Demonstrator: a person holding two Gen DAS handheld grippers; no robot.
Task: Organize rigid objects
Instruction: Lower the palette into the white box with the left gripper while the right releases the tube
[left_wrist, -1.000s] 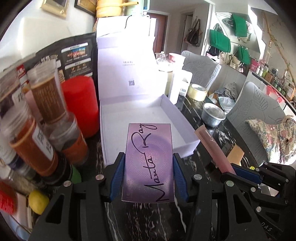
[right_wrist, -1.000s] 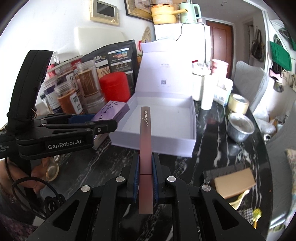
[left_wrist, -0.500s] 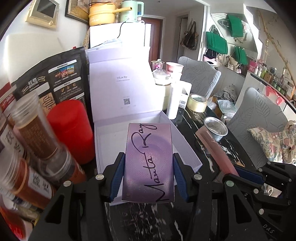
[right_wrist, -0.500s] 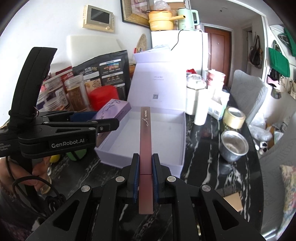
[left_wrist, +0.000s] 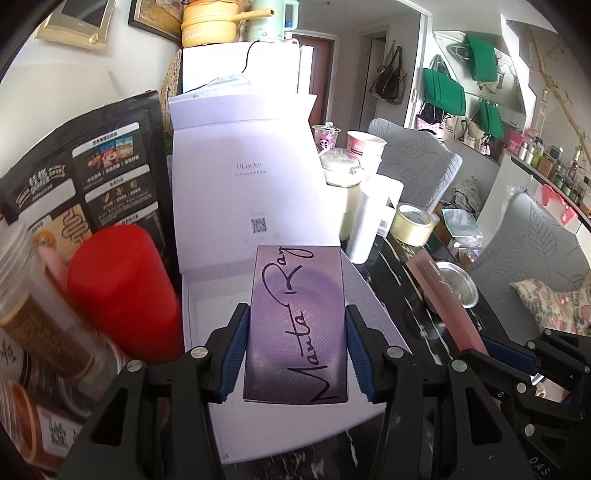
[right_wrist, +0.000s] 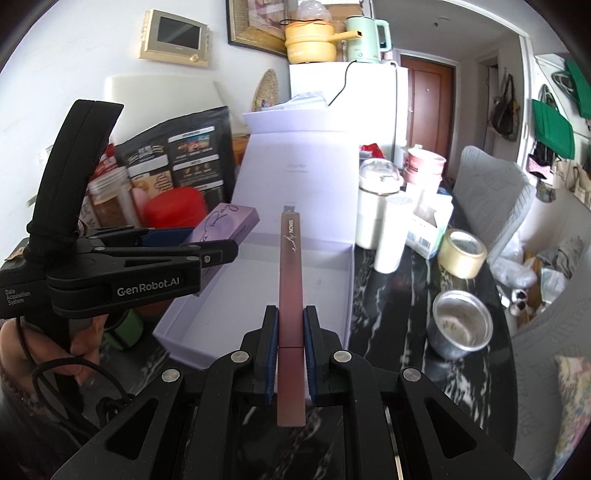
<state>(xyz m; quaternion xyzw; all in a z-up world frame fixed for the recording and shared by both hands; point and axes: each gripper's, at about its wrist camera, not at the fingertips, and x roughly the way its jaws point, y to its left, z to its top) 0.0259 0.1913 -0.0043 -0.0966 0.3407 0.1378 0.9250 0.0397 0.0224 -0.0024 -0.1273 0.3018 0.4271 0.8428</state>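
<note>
Bright daylight floods both views, strongest beyond the jaws, where the white box lid (left_wrist: 243, 162) washes out near its top edge. Glare streaks the glossy dark desk (right_wrist: 391, 306) right of the jaws in the right wrist view. Fisheye bending curves the walls, and black vignette eats every corner. Left of the jaws in the left wrist view, the nearby jars (left_wrist: 40, 314) smear soft and out of focus.

Parts lying out of sight or blurring at the frame edges

The purple box (left_wrist: 297, 325) is covering much of the white box's (left_wrist: 207, 314) floor; the jars (left_wrist: 40, 332) are blurring and running off the left edge; the slim case's (right_wrist: 290, 310) rear end is hiding the desk (right_wrist: 391, 314) beneath it; the lid's (right_wrist: 295, 168) print is staying too faint to read.
</note>
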